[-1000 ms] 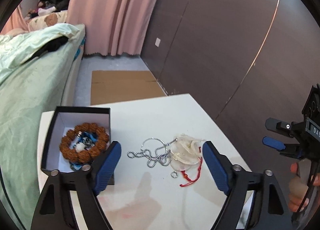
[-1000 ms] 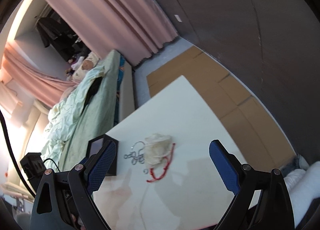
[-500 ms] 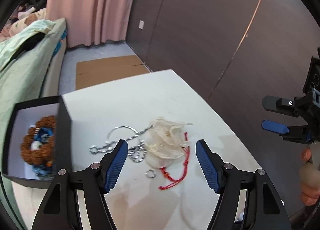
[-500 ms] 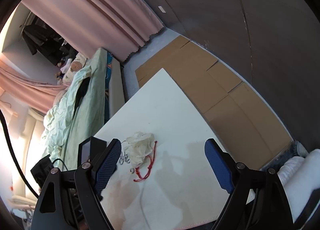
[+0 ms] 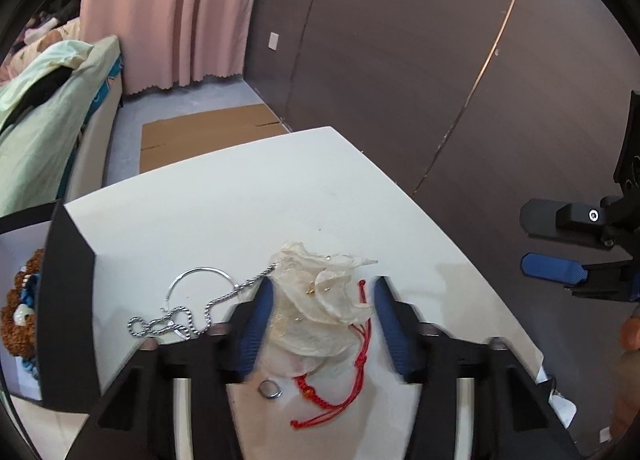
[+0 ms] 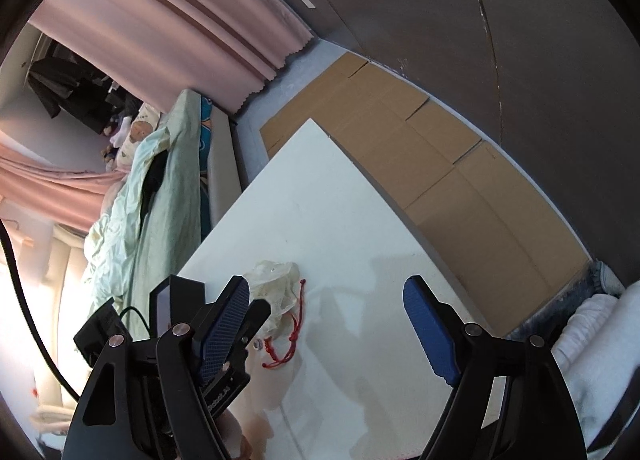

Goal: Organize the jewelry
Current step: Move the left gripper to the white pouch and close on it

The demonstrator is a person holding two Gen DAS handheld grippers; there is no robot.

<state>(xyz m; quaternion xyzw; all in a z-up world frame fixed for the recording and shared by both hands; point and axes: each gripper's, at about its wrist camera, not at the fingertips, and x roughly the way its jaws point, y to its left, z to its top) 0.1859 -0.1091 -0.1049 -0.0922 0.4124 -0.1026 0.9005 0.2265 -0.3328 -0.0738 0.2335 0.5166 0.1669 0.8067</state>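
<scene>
My left tool (image 5: 324, 316) is the nearer one by a wide margin; its blue pads sit spread either side of the pale crumpled pouch (image 5: 320, 308), which lies between them and slightly ahead on the white surface (image 5: 248, 195); I can't tell whether either pad touches it, but nothing is pinched yet. The pouch's longer spread runs roughly away from me, along the line of the fingers, so I judge a straight squeeze would catch it across its narrow width. A red cord bracelet (image 5: 340, 388) trails from under the pouch's near right edge; a small silver ring (image 5: 270, 388) lies just near of it; the silver chain (image 5: 188, 314) sprawls to the left, outside the left pad, and could snag if I drift that way. The open box (image 5: 68, 300) holding a brown bead bracelet (image 5: 20, 312) stands at the far left. My right tool (image 6: 326, 326) hangs spread and empty, well right of the pile.
</scene>
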